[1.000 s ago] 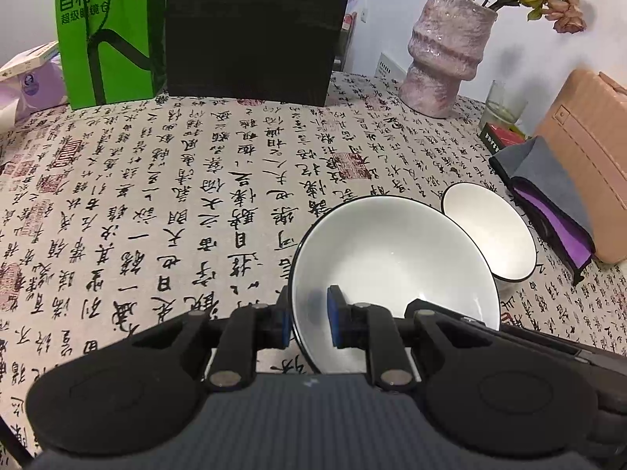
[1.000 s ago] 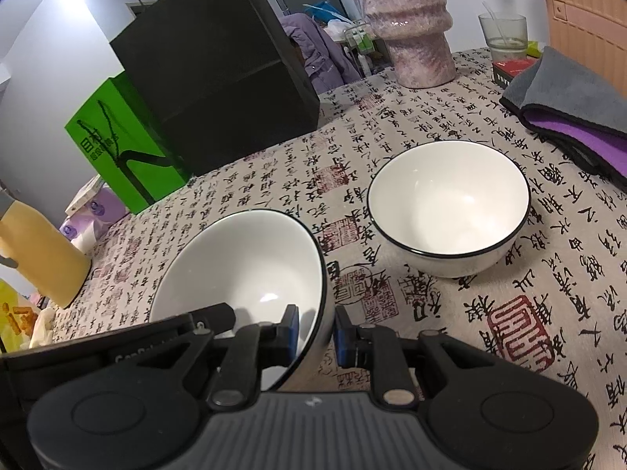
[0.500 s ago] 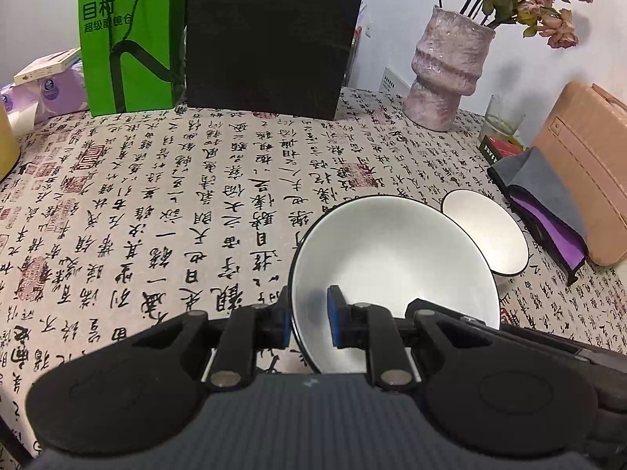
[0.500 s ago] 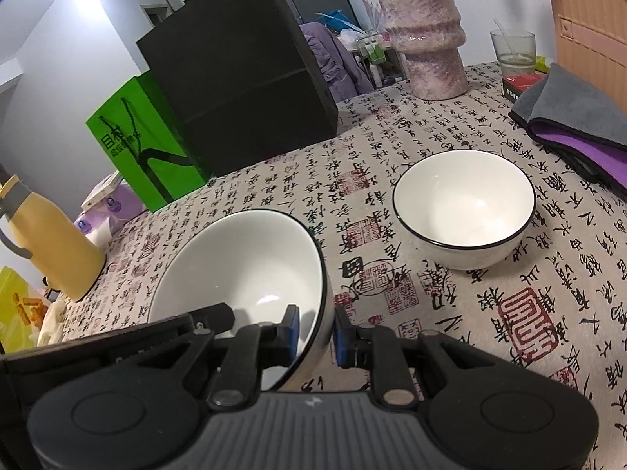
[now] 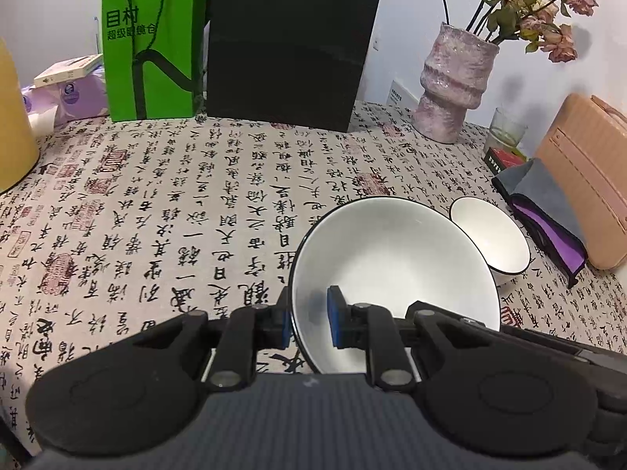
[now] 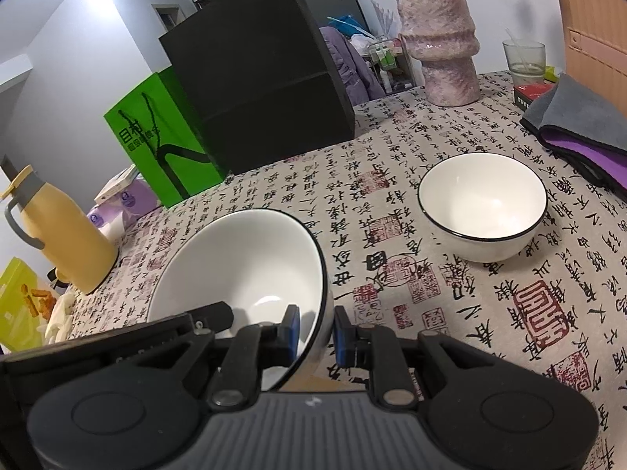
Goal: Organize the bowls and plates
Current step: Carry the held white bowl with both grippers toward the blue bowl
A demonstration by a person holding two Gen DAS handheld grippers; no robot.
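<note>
**Calligraphy-cloth table, one bowl held by both grippers**

A table under a beige tablecloth printed with black calligraphy and red seals [image 5: 164, 211] fills both views, with pale walls behind. Places below are given relative to the large white bowl with a thin black rim [image 5: 392, 262], which sits nearest the cameras, tilted and clear of the cloth. The left gripper [image 5: 309, 319] is clamped on its left rim, one blue pad inside and one outside. The right gripper [image 6: 316, 331] pinches its right rim in the same way.

Just beyond that bowl to the right, a smaller white bowl with a black rim [image 6: 484, 205] stands upright on the cloth, apart from the held one. Further right, a folded grey and purple cloth [image 6: 580, 125] lies near the table edge, touching a tan case [image 5: 584, 180].

To the left of the held bowl the cloth lies bare for a wide stretch, out to a yellow jug with a grey handle [image 6: 58, 235] at the table edge.

Far behind the bowl stand a tall black paper bag [image 5: 290, 39] and, beside it, a green paper bag with black cord handles [image 5: 151, 43]. Back right are a mottled pink ceramic vase of dried roses [image 5: 454, 82] and a clear drinking glass [image 6: 523, 60].
</note>
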